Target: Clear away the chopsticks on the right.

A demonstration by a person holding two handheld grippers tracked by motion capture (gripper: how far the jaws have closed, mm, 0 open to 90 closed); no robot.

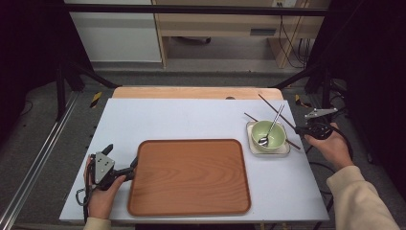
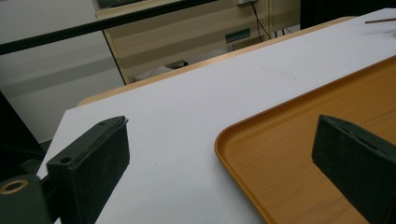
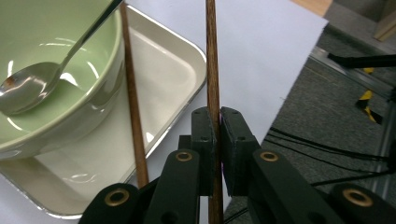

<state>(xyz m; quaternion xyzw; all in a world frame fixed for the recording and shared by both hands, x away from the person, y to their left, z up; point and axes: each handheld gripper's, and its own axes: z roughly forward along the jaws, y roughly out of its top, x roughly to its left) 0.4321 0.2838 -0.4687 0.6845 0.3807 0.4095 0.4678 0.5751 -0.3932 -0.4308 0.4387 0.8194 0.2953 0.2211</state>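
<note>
My right hand-held gripper point(image 3: 217, 140) pinches one wooden chopstick point(image 3: 212, 70) at the table's right edge; its view shows the second chopstick point(image 3: 133, 112) free against the green bowl point(image 3: 70, 93). My left hand-held gripper point(image 2: 224, 163) gapes wide astride the tray's point(image 2: 299, 140) corner.

Wooden tray point(image 1: 189, 177) — green bowl point(image 1: 275, 140), spoon point(image 1: 271, 128)

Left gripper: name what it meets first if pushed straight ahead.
Probably the brown wooden tray: the left gripper has open jaws straddling its rounded near corner, one over the white table. Depth is unclear.
</note>
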